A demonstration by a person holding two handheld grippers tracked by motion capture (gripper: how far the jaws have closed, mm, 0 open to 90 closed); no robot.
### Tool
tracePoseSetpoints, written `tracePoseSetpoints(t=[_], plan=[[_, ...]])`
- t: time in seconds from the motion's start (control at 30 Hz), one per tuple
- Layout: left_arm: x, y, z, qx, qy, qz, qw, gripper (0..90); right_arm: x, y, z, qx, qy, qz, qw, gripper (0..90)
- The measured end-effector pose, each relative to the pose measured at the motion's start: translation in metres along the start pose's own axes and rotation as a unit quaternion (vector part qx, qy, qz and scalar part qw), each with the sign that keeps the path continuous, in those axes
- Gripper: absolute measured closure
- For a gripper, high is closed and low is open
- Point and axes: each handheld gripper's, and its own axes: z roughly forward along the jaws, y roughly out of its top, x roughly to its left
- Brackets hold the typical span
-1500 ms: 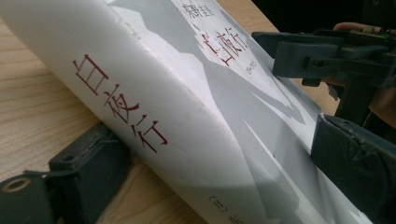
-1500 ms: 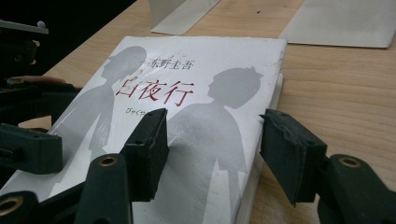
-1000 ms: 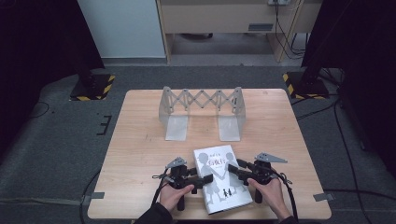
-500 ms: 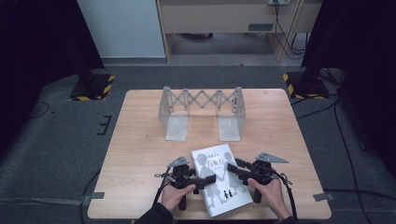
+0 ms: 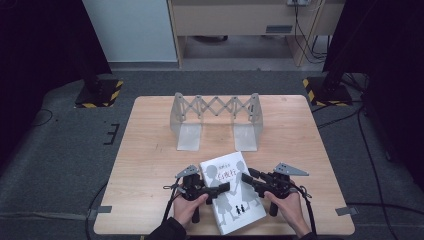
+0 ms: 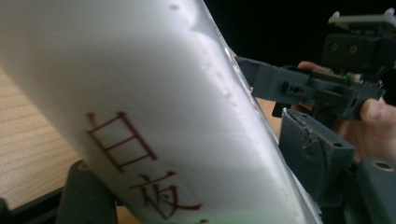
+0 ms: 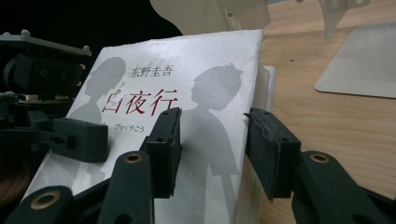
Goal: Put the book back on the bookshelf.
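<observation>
A thick white book (image 5: 235, 202) with grey silhouettes and red characters lies near the table's front edge. My left gripper (image 5: 225, 189) reaches in from the book's left side. Its jaws have just been closing, and in the left gripper view the book (image 6: 163, 93) sits between the pads (image 6: 310, 154) with both touching it. My right gripper (image 5: 246, 179) comes from the right side and its jaws have also been closing. In the right gripper view the right gripper (image 7: 212, 149) straddles the book's (image 7: 205, 70) page edge, with a gap left between the pads and the book.
A metal scissor-type book rack (image 5: 216, 120) stands at the middle back of the wooden table (image 5: 150, 165). The book and both hands are close to the table's front edge. Yellow-and-black striped stand feet (image 5: 100, 92) rest on the floor behind.
The jaws of both grippers have drawn in around the book's two sides. The book has shifted slightly. The hands have stayed in about the same place.
</observation>
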Motion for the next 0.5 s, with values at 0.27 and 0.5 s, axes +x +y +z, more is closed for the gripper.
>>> tracePoseSetpoints(t=[0.27,0.5], plan=[[0.0008,0.0015,-0.0006,-0.013,-0.004,-0.022,0.9997,36.9,-0.0024,0.0015,0.0006,0.001,0.002,0.001,1.0,54.9],[-0.0054,0.0066,-0.001,-0.011,-0.005,-0.007,0.9999,38.4,-0.0077,0.0053,-0.0029,0.006,0.007,0.015,0.9998,44.6]])
